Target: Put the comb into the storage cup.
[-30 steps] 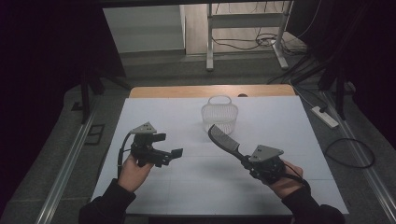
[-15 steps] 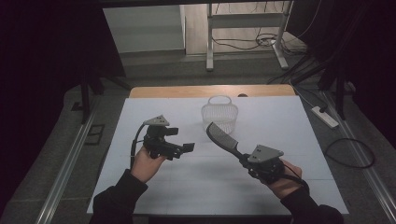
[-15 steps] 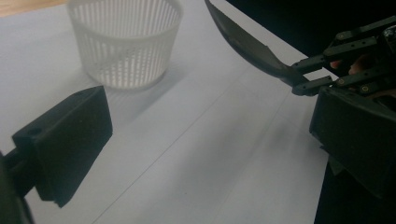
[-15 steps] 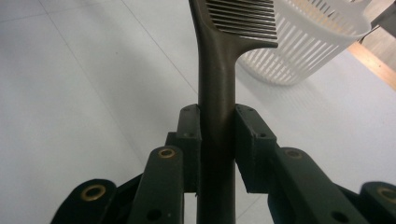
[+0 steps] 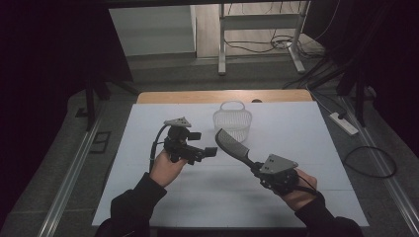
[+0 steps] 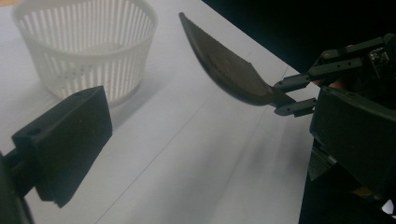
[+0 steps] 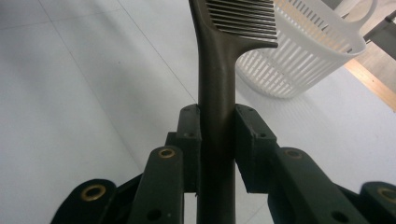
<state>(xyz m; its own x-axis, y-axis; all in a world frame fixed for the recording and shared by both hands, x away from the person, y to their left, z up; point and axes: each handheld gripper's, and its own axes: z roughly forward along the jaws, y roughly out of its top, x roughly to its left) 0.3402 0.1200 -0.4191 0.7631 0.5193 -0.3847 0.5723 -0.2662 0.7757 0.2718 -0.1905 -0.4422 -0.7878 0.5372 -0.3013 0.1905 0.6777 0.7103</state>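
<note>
A black comb (image 5: pixel 234 144) is held above the white table (image 5: pixel 316 143), its toothed end pointing at a white slatted basket (image 5: pixel 232 118). My right gripper (image 5: pixel 255 167) is shut on the comb's handle (image 7: pixel 216 116), one pad on each side; the teeth (image 7: pixel 243 18) reach toward the basket (image 7: pixel 303 46). My left gripper (image 5: pixel 203 143) is open just left of the comb, with nothing between its jaws. In the left gripper view the comb (image 6: pixel 224 65) hangs ahead between the wide-apart jaws, beside the basket (image 6: pixel 88 42).
The basket stands at the back middle of the table, near the bare wooden strip (image 5: pixel 197 96) along the far edge. A power strip (image 5: pixel 343 123) and cables lie on the floor to the right. White tabletop stretches out on both sides of my hands.
My left gripper has moved right and slightly forward, closing in on the comb's toothed end. The right gripper and comb have barely shifted.
</note>
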